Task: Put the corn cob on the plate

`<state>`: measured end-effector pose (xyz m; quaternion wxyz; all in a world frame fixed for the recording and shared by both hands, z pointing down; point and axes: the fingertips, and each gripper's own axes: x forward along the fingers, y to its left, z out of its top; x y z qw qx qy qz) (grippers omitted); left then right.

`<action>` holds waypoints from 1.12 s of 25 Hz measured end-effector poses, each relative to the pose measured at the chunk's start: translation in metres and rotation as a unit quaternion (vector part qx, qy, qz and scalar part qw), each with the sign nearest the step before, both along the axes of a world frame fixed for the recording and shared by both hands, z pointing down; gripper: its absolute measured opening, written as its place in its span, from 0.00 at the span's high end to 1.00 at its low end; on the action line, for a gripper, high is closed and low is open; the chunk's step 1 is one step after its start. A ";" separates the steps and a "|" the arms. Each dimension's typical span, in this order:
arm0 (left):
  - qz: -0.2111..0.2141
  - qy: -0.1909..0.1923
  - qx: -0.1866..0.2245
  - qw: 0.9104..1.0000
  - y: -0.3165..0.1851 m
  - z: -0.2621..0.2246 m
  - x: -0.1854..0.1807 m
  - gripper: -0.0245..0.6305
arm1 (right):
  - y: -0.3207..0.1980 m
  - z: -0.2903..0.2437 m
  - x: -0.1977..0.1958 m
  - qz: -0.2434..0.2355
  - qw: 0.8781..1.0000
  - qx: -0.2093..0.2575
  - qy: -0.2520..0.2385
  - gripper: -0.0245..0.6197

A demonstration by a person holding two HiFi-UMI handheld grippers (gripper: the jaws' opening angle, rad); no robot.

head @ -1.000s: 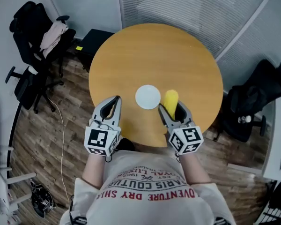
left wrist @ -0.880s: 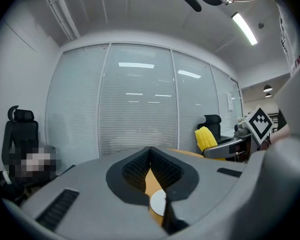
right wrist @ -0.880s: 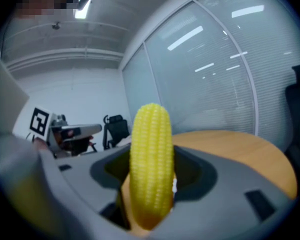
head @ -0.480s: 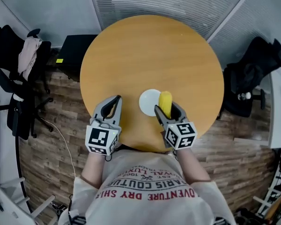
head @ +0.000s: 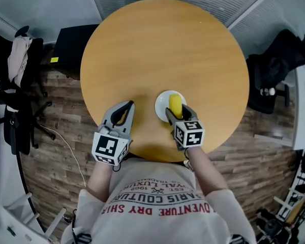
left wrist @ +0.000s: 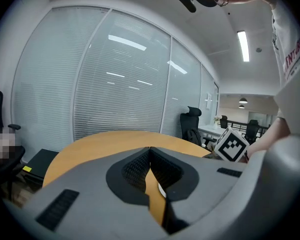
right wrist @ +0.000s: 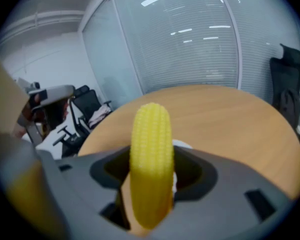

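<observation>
Left gripper [head: 126,108] clenched, empty, by near edge of round table [head: 157,44]. Right gripper [head: 176,114] clamps near half of corn cob [head: 176,103]; cob over white plate [head: 161,103], contact unclear. Cob likely light, stiff, ridged for grip, but round: may roll off. Plate near table's near edge; wide open room beyond

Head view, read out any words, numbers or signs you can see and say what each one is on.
"LUXURY COUTURE": red print on the person's shirt, seen upside down.
"ADVENTURE DRY SHI": the next line on the shirt, cut off at the end.
Smaller shirt lines: too blurred to read.
Two marker cubes: black-and-white square patterns, no letters.
</observation>
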<state>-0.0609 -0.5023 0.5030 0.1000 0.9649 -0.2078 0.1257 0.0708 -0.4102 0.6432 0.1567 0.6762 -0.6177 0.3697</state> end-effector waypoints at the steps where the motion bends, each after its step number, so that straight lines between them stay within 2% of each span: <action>1: 0.005 -0.001 -0.004 1.000 -0.001 0.004 0.002 0.91 | -0.002 0.009 0.001 -0.001 1.000 -0.011 -0.001 0.55; 9: 0.027 -0.015 -0.025 0.999 -0.016 0.030 0.012 0.91 | -0.013 0.051 0.009 0.011 0.997 -0.075 -0.009 0.55; 16: 0.033 -0.018 -0.033 0.999 -0.020 0.038 0.017 0.91 | -0.012 0.069 0.009 0.014 0.995 -0.099 -0.011 0.55; 22: 0.036 -0.027 -0.037 0.998 -0.019 0.044 0.014 0.91 | -0.014 0.078 0.012 0.036 0.994 -0.107 -0.007 0.55; 28: 0.044 -0.037 -0.033 0.998 -0.012 0.044 0.009 0.91 | -0.024 0.065 0.014 0.048 0.996 -0.074 0.005 0.55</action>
